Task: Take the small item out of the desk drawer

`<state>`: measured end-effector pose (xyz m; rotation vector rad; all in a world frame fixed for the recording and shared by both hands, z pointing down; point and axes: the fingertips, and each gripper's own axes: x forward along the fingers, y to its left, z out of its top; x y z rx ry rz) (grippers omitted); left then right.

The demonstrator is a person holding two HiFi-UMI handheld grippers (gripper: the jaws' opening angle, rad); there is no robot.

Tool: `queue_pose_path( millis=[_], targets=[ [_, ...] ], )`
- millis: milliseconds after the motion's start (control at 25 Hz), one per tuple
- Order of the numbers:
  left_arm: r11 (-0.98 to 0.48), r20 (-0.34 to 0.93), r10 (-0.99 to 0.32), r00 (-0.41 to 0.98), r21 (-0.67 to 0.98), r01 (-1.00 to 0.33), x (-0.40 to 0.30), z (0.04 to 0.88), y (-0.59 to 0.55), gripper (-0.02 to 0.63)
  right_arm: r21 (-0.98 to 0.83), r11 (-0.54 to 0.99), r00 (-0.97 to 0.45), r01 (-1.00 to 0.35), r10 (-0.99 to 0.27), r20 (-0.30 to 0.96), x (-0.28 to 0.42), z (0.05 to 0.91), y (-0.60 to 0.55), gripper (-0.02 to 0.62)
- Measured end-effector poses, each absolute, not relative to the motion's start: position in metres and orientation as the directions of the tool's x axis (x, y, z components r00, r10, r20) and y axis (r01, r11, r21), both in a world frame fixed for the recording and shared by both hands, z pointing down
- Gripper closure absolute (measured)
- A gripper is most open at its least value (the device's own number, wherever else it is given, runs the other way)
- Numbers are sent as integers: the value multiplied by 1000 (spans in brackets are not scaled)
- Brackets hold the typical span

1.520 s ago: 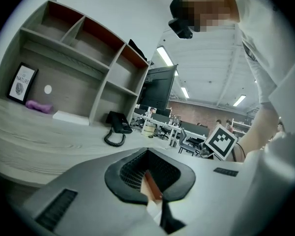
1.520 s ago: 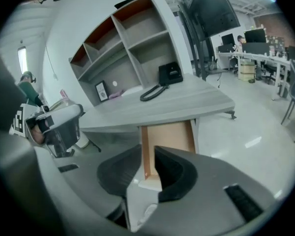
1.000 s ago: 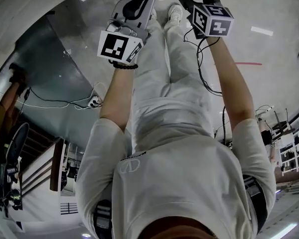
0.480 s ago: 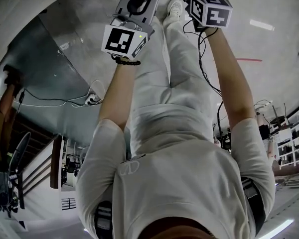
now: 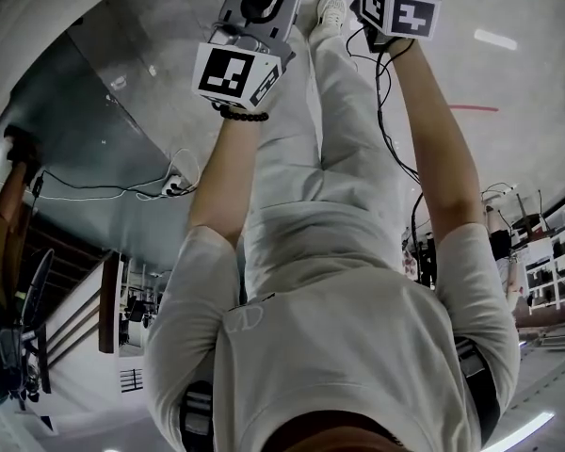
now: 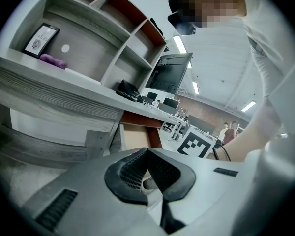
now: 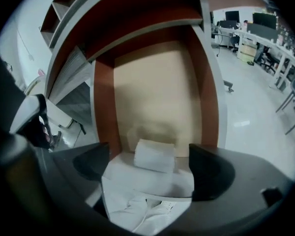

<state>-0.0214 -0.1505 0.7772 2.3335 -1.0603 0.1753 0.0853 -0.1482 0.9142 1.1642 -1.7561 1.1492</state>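
In the open desk drawer (image 7: 157, 92), at the near end of its tan floor, lies the small white item (image 7: 155, 155); whether it rests on the floor itself or on the white surface just before it, I cannot tell. The right gripper (image 7: 150, 163) hangs over it with the jaws opening wide, one on the left and one on the right of the item, and neither touches it. The left gripper (image 6: 148, 154) is clenched, its tips together, and points up at the grey desk (image 6: 64, 90).
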Motion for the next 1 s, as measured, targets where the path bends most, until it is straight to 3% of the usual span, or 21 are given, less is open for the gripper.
queue_pose_path(
  millis=[1000],
  targets=[
    [-487, 364, -653, 664, 469, -736, -29, 792, -157, 607, -190, 227, -228, -955, -157, 961, 88, 939, -149, 87]
  ],
)
